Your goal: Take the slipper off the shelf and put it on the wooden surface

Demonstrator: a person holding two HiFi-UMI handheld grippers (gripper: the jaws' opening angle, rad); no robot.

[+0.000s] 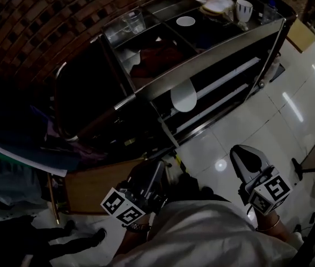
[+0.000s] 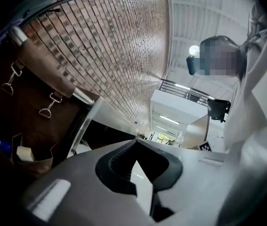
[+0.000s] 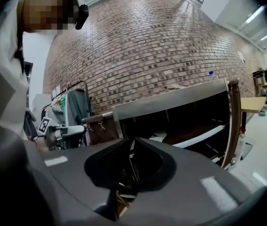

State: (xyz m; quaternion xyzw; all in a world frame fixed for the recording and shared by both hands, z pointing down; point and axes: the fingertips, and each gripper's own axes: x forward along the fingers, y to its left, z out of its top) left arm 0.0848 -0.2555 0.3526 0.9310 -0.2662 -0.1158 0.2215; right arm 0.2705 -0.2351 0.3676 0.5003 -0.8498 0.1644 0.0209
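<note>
The brick wall point(image 3: 142, 46) rose beyond both of my grippers, behind the shelf point(image 1: 213, 50). The shelf stood ahead of both tools, well apart from their tips. The wooden surface point(image 1: 90, 189) lay low and just to the left of my left gripper point(image 1: 158, 170).

My left gripper point(image 2: 135, 141) had its jaws closed tip to tip, with nothing between them. My right gripper point(image 1: 240, 154) was in the same condition, its jaws point(image 3: 132, 139) together and empty. I held it level with the left one and off to its right.

The slipper point(image 1: 184, 96), white, sat on a middle level of the shelf. It was ahead of the two grippers and between their lines, and neither touched it.

On the shelf top, far ahead of the right gripper, I noted a white mug point(image 1: 244, 9). A small white plate point(image 1: 185, 21) lay to the mug's left.
</note>
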